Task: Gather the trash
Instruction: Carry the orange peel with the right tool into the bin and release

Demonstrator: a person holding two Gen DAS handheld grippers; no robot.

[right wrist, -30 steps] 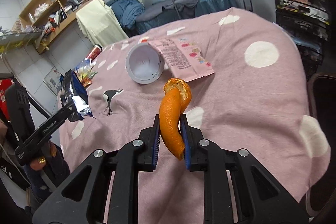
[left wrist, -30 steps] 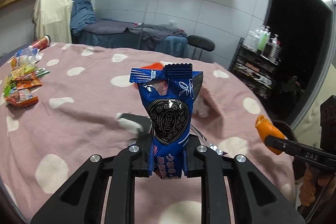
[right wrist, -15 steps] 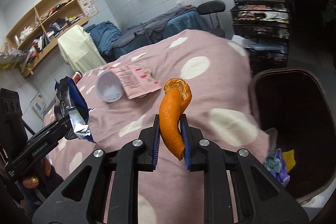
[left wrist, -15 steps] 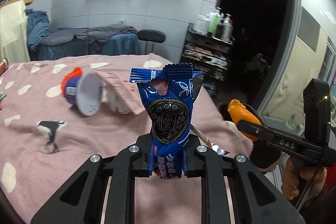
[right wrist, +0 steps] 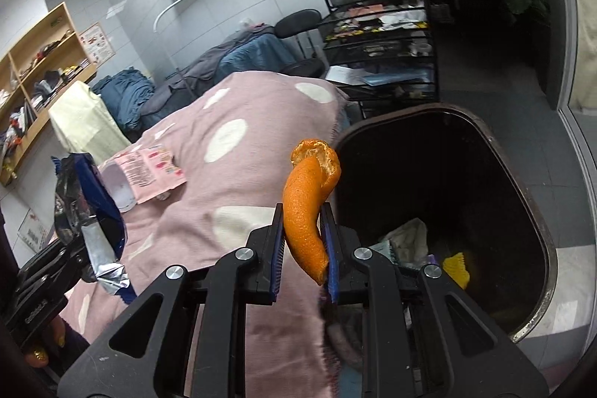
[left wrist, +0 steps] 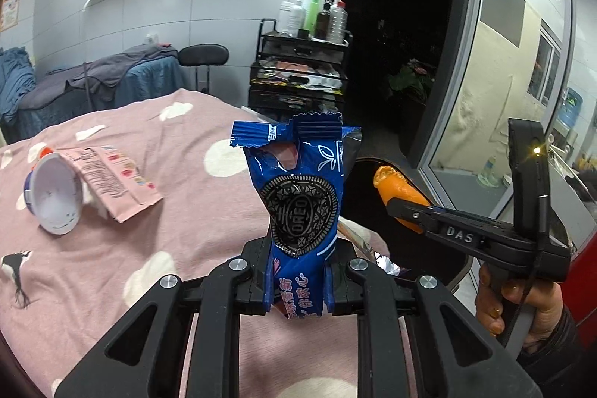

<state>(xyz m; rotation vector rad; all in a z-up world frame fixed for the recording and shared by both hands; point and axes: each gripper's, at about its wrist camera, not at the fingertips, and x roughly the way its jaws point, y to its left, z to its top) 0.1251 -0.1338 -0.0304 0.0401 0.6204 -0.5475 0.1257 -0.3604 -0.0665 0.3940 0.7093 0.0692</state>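
Observation:
My left gripper is shut on a blue Oreo wrapper, held upright above the pink spotted tablecloth. The wrapper also shows at the left of the right wrist view. My right gripper is shut on an orange peel, held near the table's edge beside the dark trash bin. The peel also shows in the left wrist view. The bin holds some trash.
A tipped white cup and a pink packet lie on the table to the left. A black wire rack with bottles stands behind the table. A chair and a bed are further back.
Both grippers have swung right toward the table's edge with their loads still held. The trash bin now fills more of the right wrist view.

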